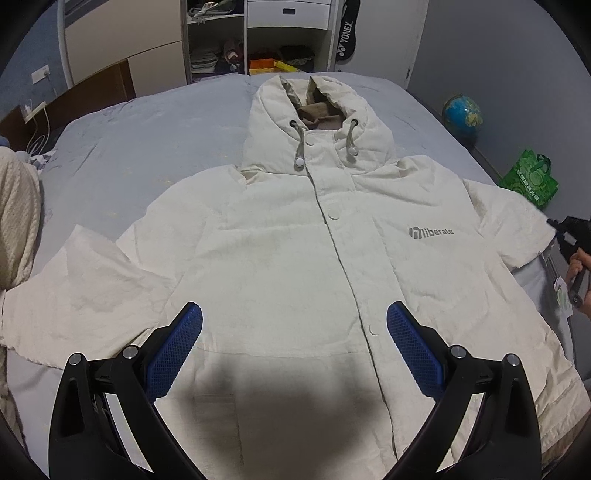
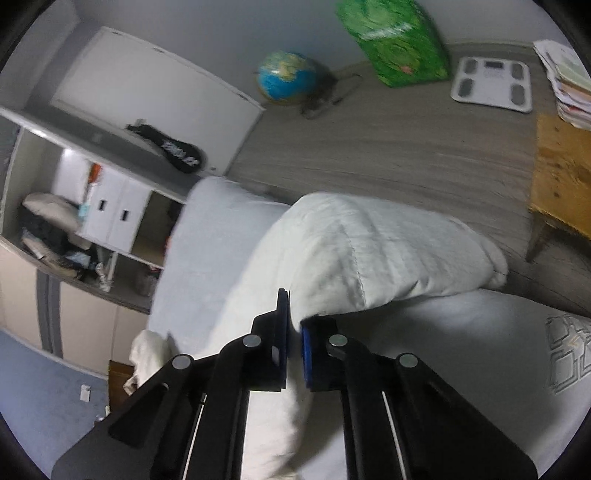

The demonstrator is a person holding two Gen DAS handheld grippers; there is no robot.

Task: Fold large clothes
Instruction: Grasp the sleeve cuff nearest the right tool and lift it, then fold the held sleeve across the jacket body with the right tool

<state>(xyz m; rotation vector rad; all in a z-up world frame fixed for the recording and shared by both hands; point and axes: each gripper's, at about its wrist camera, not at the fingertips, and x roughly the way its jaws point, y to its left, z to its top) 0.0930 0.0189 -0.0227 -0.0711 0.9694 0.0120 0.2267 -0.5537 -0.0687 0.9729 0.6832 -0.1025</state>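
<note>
My left tool [image 1: 294, 343] hangs with its blue pads spread wide apart over the lower front of the cream hooded jacket [image 1: 295, 240], which lies face up across the middle of the frame on the grey bed [image 1: 122, 136]. My right tool [image 2: 293, 343] is clamped on the jacket's sleeve [image 2: 369, 251], which bulges up at centre frame above the bed's edge.

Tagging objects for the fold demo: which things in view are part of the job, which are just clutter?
Job:
white hooded jacket, laid flat on the bed
its sleeve, pinched by the right gripper
left gripper, open above the jacket

Clutter:
globe
green bag
bathroom scale
racket bag
</note>
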